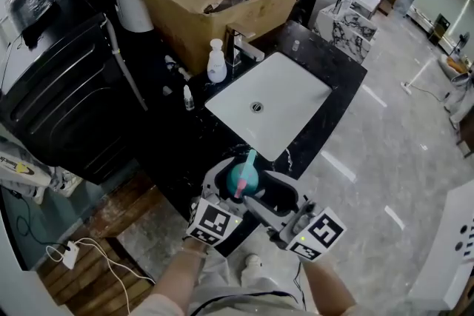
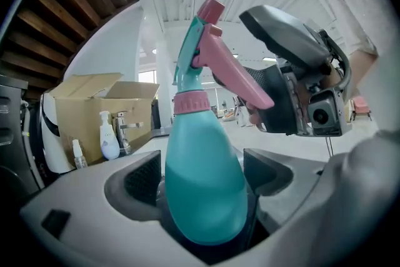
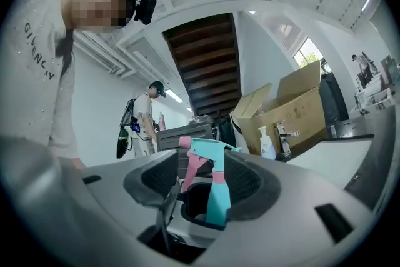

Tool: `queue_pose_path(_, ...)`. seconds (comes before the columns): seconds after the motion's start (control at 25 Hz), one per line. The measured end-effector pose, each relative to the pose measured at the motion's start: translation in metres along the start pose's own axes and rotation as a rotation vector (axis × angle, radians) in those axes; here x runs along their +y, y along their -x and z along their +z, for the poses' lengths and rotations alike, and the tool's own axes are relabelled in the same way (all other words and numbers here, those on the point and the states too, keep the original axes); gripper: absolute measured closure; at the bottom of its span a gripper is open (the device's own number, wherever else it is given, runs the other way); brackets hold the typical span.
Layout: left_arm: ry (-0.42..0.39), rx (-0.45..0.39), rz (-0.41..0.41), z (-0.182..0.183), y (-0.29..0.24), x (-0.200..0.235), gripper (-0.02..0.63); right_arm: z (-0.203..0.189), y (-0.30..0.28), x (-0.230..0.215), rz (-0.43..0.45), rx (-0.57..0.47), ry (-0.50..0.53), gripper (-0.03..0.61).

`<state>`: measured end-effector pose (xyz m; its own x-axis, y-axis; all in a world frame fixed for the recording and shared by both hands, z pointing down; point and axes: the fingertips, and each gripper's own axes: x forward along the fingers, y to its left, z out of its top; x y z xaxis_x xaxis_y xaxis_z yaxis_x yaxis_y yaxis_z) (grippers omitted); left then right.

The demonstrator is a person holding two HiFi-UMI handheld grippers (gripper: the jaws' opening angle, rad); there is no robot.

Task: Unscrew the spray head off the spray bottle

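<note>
The left hand-held gripper (image 2: 205,176) is clamped on the belly of the teal spray bottle (image 2: 201,197), which stands upright between its jaws. In the head view the bottle is in the lower middle of the frame, held in the air just off the near edge of the black worktop (image 1: 185,140). The pink and teal spray head (image 2: 209,50) is still on the bottle, and its pink collar (image 2: 190,102) seems to sit down on the neck, though the wide-angle view makes that hard to judge.

The right hand-held gripper (image 3: 203,181) faces the bottle from the lower right of the head view. Its jaws stand wide apart, with the spray head between them and the pads clear of it on both sides.

Higher in the head view, a white sink (image 1: 296,96) is set in the worktop. Beside its upper left edge are a faucet (image 1: 241,44), a white pump bottle (image 1: 216,63) and a small clear bottle (image 1: 188,98). An open cardboard box (image 1: 222,18) stands behind them.
</note>
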<state>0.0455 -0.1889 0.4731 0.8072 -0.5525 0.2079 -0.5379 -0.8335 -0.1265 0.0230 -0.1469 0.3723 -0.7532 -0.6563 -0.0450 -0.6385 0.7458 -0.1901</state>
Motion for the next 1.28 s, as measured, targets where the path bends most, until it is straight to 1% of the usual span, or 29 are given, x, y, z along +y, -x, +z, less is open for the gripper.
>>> queue_pose_path(0.08,-0.006,0.005,0.0,-0.001,-0.001,-0.001,0.212,0.001,-0.005,0.0,-0.013,0.0,0.004,0.335)
queue_pose_path(0.12,-0.008,0.007,0.003,-0.001,-0.001,-0.001,0.229,0.001,-0.008,0.0,-0.023,0.004,0.011,0.321)
queue_pose_path(0.24,-0.008,0.01,0.022,0.0,-0.002,-0.001,0.23,-0.001,-0.016,-0.001,-0.059,0.033,0.036,0.29)
queue_pose_path(0.36,-0.006,0.017,0.055,0.0,-0.002,-0.001,0.232,-0.003,-0.023,-0.002,-0.099,0.058,0.051,0.281)
queue_pose_path(0.44,-0.01,0.021,0.072,0.0,-0.001,-0.001,0.232,-0.005,-0.027,-0.002,-0.125,0.085,0.079,0.284)
queue_pose_path(0.52,-0.014,0.023,0.076,0.0,-0.001,-0.001,0.233,-0.007,-0.029,-0.004,-0.145,0.101,0.106,0.3)
queue_pose_path(0.56,-0.013,0.024,0.075,-0.001,-0.001,-0.002,0.233,-0.007,-0.028,-0.005,-0.15,0.103,0.108,0.322)
queue_pose_path(0.64,-0.01,0.026,0.071,-0.001,-0.001,-0.002,0.235,-0.007,-0.027,-0.005,-0.147,0.1,0.102,0.33)
queue_pose_path(0.96,-0.009,0.025,0.065,-0.001,0.001,-0.003,0.236,-0.007,-0.022,-0.004,-0.068,0.128,0.119,0.339)
queue_pose_path(1.04,-0.002,0.024,0.066,-0.001,0.001,-0.003,0.236,-0.006,-0.019,-0.004,-0.057,0.124,0.111,0.351)
queue_pose_path(1.12,0.005,0.021,0.069,-0.001,0.001,-0.003,0.236,-0.004,-0.014,-0.005,-0.054,0.112,0.104,0.383)
queue_pose_path(1.16,0.006,0.02,0.07,-0.001,0.001,-0.003,0.236,-0.003,-0.011,-0.005,-0.058,0.105,0.104,0.421)
queue_pose_path(1.24,0.005,0.02,0.071,-0.001,0.001,-0.003,0.236,-0.003,-0.003,-0.009,-0.079,0.094,0.106,0.46)
queue_pose_path(1.28,0.004,0.02,0.071,-0.002,0.001,-0.003,0.236,-0.003,0.001,-0.012,-0.092,0.09,0.104,0.492)
